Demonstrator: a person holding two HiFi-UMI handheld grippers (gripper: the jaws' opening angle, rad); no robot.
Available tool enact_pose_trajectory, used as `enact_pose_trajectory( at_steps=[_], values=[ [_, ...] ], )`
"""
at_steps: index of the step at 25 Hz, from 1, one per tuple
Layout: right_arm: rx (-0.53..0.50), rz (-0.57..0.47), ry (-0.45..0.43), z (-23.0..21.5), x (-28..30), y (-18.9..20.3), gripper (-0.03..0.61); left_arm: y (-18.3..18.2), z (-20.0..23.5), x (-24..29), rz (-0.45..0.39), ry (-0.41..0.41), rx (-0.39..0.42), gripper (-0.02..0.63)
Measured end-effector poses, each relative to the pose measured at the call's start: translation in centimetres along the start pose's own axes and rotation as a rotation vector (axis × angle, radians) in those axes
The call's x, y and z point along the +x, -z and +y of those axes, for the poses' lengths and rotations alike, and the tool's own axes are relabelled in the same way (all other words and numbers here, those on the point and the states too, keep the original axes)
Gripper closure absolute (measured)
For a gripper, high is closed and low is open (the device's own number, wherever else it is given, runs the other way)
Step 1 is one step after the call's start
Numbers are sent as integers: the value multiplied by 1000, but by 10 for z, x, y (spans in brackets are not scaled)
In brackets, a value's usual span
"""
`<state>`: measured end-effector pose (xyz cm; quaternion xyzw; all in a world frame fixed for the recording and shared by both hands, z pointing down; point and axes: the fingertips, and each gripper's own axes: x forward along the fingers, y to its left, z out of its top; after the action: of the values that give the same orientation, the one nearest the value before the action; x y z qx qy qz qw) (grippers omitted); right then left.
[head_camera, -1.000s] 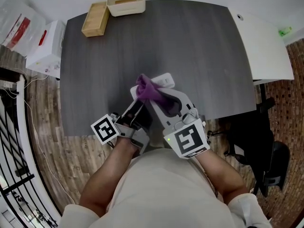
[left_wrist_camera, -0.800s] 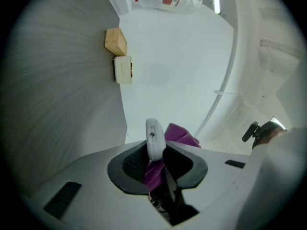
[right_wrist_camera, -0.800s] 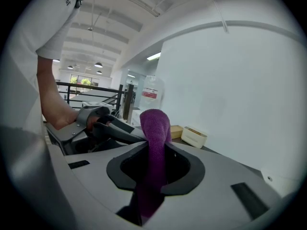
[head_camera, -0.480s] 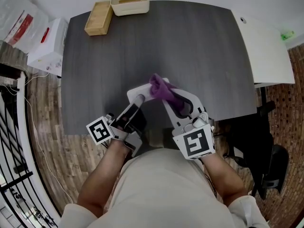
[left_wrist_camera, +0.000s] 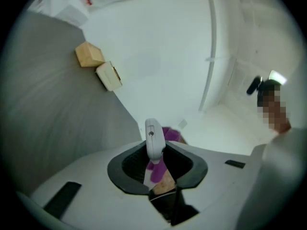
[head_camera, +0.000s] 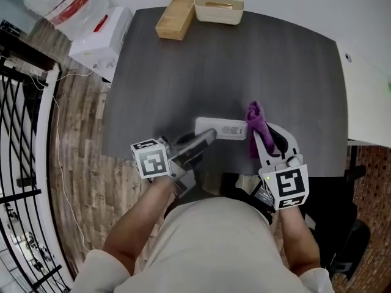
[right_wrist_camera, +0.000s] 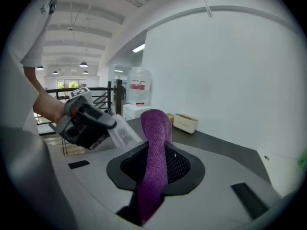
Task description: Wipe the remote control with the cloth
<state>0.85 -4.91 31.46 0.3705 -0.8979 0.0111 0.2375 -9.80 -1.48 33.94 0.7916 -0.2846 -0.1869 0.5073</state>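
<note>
The left tool stays clamped on the slim white plastic remote control over the dark grey tabletop. The purple woven cloth, pinched tight in the right tool, has slid from beside the left tool to the remote's free end, so one wiping pass looks nearly complete.

Both handheld grippers shown held out ahead of torso, seen from head view. Left gripper pointed level toward picture's right, rolled so marker cube is turned upward; jaws clamped on end of remote control. Right gripper aimed away from body and tilted downward; jaws pressed together on purple cloth. Bare left forearm angled inward; right forearm held close alongside body. Gripper tips set near each other.
</note>
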Motion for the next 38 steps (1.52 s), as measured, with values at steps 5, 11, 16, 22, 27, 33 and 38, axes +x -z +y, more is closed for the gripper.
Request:
enact_pose_trajectory(
  at_steps=[5, 11, 16, 22, 27, 33, 38],
  values=[
    [-67, -79, -203, 55, 11, -46, 499, 25, 24, -1, 296, -252, 361, 531],
    [-232, 18, -416, 118, 29, -36, 499, 49, 38, 5, 548, -391, 685, 532],
    [-226, 87, -420, 112, 32, -12, 499, 58, 35, 9, 610, -372, 763, 531],
    [-211, 199, -293, 72, 37, 27, 499, 55, 35, 10, 582, -341, 703, 532],
    [-137, 356, -148, 15, 43, 100, 499, 42, 74, 3, 678, -535, 969, 532],
    [-81, 496, -45, -31, 47, 179, 499, 66, 135, 24, 907, -641, 1679, 531],
    [-92, 533, -39, -34, 47, 206, 499, 87, 143, 42, 907, -602, 1877, 529]
  ],
)
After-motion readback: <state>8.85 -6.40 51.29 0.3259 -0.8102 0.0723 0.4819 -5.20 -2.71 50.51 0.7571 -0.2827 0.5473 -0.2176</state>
